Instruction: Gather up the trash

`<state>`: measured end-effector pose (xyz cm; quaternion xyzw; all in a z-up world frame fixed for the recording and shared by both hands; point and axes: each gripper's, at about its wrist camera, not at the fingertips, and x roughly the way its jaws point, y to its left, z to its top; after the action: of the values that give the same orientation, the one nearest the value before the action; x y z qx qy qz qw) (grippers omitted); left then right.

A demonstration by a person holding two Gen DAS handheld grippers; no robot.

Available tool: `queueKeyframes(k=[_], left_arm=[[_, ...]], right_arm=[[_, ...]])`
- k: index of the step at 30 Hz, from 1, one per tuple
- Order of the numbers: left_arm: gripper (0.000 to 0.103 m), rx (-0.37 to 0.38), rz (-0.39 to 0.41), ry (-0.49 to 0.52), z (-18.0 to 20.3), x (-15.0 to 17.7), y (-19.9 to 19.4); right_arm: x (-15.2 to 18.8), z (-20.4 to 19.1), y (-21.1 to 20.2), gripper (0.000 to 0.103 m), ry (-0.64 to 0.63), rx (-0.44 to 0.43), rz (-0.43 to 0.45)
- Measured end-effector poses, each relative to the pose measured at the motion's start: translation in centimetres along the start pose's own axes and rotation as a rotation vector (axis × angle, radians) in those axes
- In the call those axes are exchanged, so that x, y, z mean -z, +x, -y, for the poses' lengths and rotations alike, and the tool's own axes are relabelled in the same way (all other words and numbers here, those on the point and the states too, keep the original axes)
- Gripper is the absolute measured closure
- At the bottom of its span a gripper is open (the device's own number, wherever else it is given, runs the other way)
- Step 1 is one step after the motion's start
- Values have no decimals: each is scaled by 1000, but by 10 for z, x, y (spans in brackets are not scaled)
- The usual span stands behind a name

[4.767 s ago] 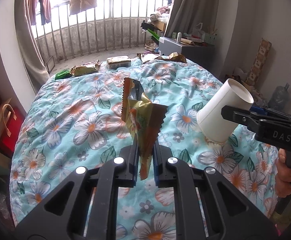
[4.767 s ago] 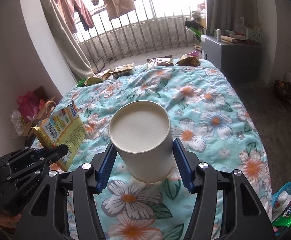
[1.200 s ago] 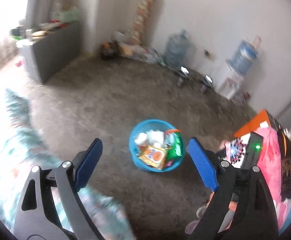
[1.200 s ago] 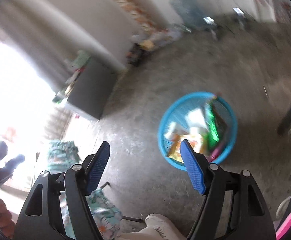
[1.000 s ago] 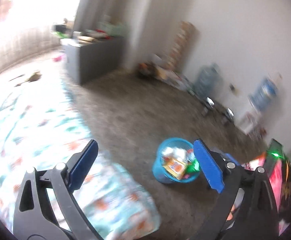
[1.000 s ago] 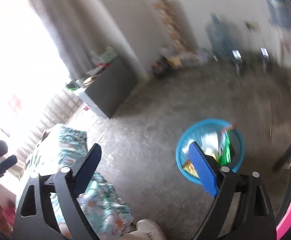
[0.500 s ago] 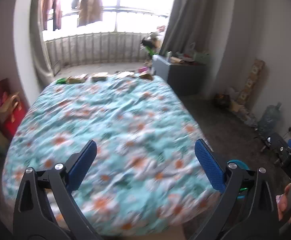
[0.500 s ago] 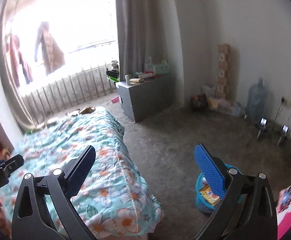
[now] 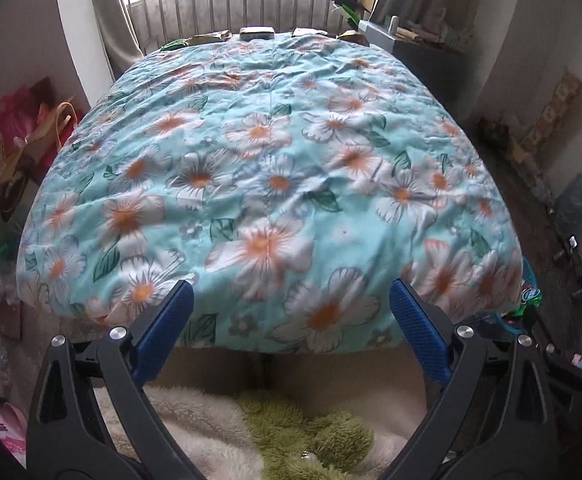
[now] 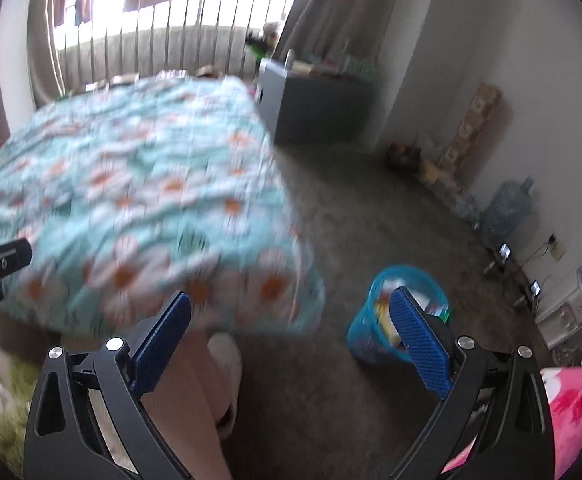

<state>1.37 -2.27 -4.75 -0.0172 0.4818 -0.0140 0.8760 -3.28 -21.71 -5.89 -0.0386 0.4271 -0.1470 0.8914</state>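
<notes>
Bedroom with a railed window, bed under a floral quilt [image 9: 275,168] filling most of the left wrist view. Blue trash basket [image 10: 375,344] stands on the grey floor just past the bed's near corner, wrappers inside, blurred. More wrappers [image 9: 205,38] lie along the quilt's far edge by the railing. Left gripper [image 9: 291,316] jaws wide apart, nothing between. Right gripper [image 10: 291,320] jaws spread fully, having just finished opening, nothing between.

Right hand-held gripper [image 10: 290,322] wide, empty; blue basket [image 10: 403,280] beside blurred, seemingly floral bed [image 10: 131,200]
</notes>
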Motion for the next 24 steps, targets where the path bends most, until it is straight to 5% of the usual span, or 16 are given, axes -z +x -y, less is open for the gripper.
queueKeyframes(k=[24], left_arm=[[9,47,-27,106,44,-3,-1]], right_arm=[[14,47,7,7,112,60,-33]])
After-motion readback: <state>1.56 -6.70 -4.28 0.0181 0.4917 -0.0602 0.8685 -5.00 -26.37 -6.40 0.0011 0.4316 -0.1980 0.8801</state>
